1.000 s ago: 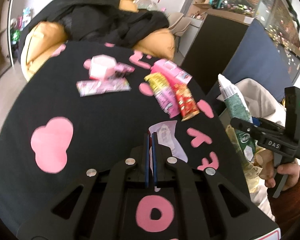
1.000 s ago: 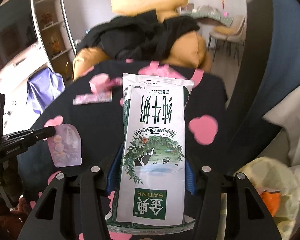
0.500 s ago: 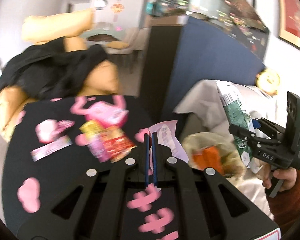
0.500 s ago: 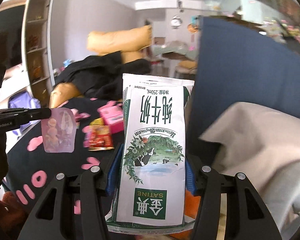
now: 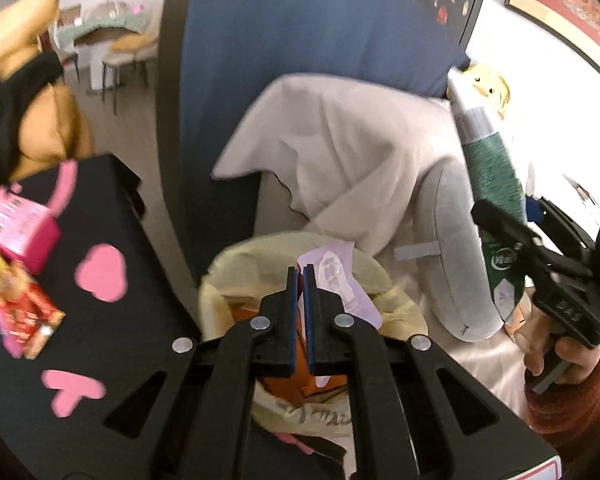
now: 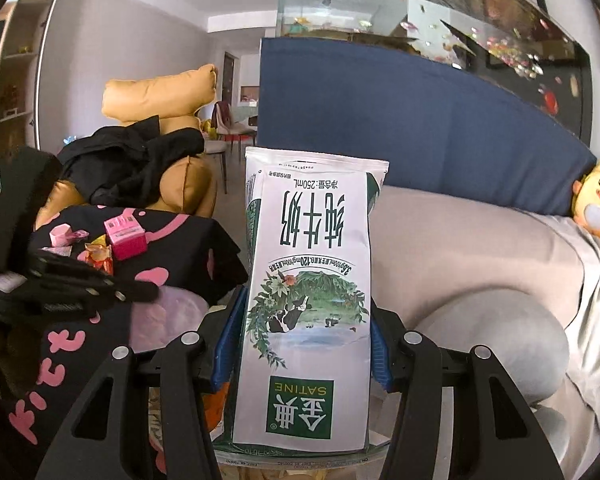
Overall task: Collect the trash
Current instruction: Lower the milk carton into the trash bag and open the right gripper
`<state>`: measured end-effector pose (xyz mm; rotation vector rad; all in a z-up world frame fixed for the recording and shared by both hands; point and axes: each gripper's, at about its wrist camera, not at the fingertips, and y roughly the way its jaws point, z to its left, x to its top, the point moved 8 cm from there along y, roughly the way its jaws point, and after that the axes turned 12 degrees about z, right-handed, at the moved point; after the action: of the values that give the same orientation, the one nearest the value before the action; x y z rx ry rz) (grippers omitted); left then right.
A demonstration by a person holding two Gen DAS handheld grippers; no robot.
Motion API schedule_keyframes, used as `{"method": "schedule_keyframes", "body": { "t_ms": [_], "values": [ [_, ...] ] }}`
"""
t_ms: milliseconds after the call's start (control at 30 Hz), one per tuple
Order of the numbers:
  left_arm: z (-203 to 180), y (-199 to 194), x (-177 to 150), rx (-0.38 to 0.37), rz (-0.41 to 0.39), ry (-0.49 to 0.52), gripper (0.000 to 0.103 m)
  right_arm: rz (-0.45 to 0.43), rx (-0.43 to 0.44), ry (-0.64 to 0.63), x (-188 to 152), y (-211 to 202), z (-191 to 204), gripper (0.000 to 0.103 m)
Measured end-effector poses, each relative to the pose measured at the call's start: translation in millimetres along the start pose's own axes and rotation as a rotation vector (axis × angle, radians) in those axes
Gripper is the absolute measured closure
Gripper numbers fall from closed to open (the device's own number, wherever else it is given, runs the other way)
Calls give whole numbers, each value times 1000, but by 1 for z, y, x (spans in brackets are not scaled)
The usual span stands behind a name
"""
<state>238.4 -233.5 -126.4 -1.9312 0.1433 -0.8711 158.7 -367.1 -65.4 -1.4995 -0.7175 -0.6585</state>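
Observation:
My left gripper (image 5: 299, 276) is shut on a thin lilac wrapper (image 5: 338, 276) and holds it over the open yellowish trash bag (image 5: 240, 264), which has orange trash inside. My right gripper (image 6: 302, 340) is shut on a white and green milk carton (image 6: 308, 280), held upright; it shows in the left wrist view (image 5: 494, 184) at the right, beside the bag. The left gripper shows in the right wrist view (image 6: 72, 284) at the left with the wrapper (image 6: 160, 316). More trash lies on the black table (image 5: 100, 344): a pink box (image 5: 24, 228) and red-yellow wrappers (image 5: 20, 316).
A beige cloth (image 5: 340, 152) and a grey neck pillow (image 5: 448, 264) lie on the sofa behind the bag. A blue panel (image 5: 300, 40) stands behind. An orange armchair with black clothes (image 6: 140, 160) is beyond the table. A yellow duck toy (image 6: 596, 204) sits at the right.
Both grippers have swung right, away from the table, toward the trash bag by the sofa. The left gripper now holds the wrapper over the bag; the carton stays gripped.

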Motion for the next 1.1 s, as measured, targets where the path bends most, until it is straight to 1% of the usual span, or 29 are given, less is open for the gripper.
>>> {"method": "schedule_keyframes", "body": {
  "t_ms": [33, 67, 100, 233, 300, 367, 433, 467, 500, 600, 667, 800, 867, 967, 1033, 1067, 1100],
  "values": [
    [2, 7, -2, -6, 17, -14, 83, 4, 12, 2, -2, 4, 2, 52],
    [6, 12, -3, -8, 24, -35, 67, 13, 27, 3, -5, 9, 5, 52],
    [11, 13, -4, -7, 21, -55, 63, 28, 47, 4, -10, 16, 8, 52],
    [39, 6, -13, 87, -2, -111, 61, 89, 109, -6, -24, 45, 30, 52],
    [50, 0, -18, 112, -6, -130, 59, 121, 125, -18, -31, 60, 42, 52],
    [58, -6, -24, 120, -6, -149, 58, 164, 134, -31, -38, 77, 53, 52],
    [66, -11, -31, 119, -3, -172, 58, 237, 165, -24, -50, 99, 65, 52],
    [68, -15, -35, 119, -2, -179, 58, 259, 176, -18, -54, 107, 68, 52],
    [71, -17, -38, 119, -1, -188, 58, 305, 187, -3, -61, 121, 71, 52],
    [76, -21, -46, 117, -2, -198, 58, 398, 206, 36, -77, 149, 74, 52],
    [81, -28, -53, 121, -8, -202, 58, 433, 209, 49, -84, 158, 75, 52],
    [96, -37, -63, 135, -20, -224, 58, 468, 183, 25, -97, 158, 80, 52],
    [106, -40, -69, 135, -21, -254, 58, 482, 168, 26, -101, 158, 79, 52],
    [118, -41, -77, 132, -18, -290, 58, 498, 184, 75, -107, 156, 73, 52],
    [125, -45, -81, 131, -19, -306, 58, 503, 184, 69, -108, 154, 73, 51],
    [127, -48, -83, 130, -24, -310, 57, 495, 176, 58, -107, 150, 73, 49],
    [130, -50, -85, 129, -29, -311, 56, 481, 167, 52, -104, 145, 73, 42]
  ]
}}
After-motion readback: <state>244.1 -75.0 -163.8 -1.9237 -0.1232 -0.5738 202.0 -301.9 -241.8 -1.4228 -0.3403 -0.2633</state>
